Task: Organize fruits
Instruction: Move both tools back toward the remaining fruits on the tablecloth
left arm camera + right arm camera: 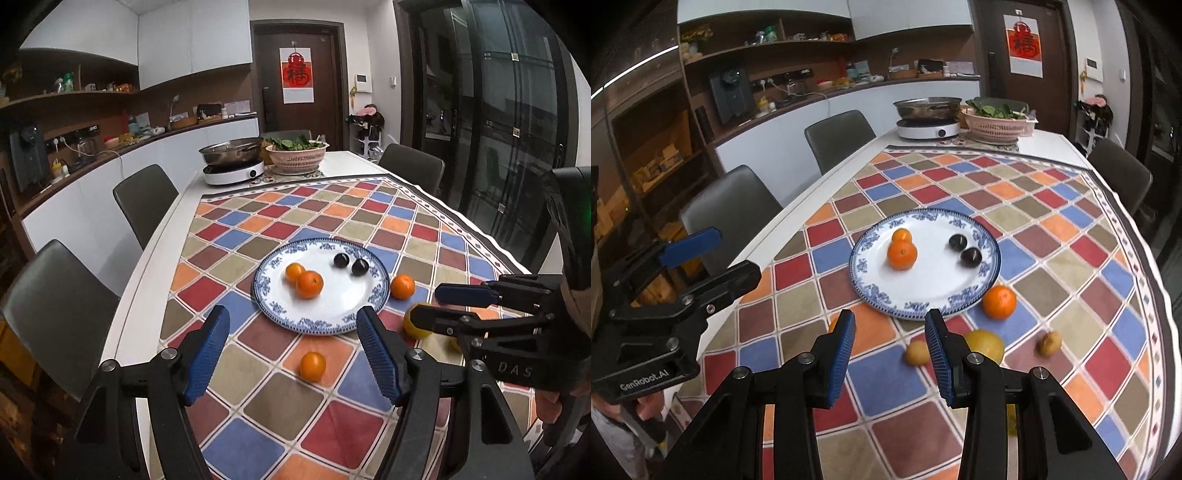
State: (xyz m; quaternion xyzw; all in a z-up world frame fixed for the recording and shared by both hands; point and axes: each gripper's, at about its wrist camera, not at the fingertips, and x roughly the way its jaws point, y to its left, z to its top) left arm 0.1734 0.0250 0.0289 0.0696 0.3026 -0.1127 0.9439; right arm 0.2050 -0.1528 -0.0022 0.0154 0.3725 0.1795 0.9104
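Table (155, 266): checked cloth (424, 229) over it, fruit scattered near me.
Plate (332, 321): mid-cloth, just ahead of both my grippers; two oranges and two dark plums on it.
Left gripper (293, 354): released, jaws wide, nothing between them.
Right gripper (890, 349): jaws partly apart, holding nothing.
Loose orange (312, 366): on the cloth, between my left fingers in view and a little ahead; round, no long axis; my left hand is nearer, I judge.

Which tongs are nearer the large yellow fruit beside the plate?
Right. The right tongs hang empty just beside the yellow fruit, whose edge sits behind one finger. The left tongs are farther, over the small orange on the plate's other side.
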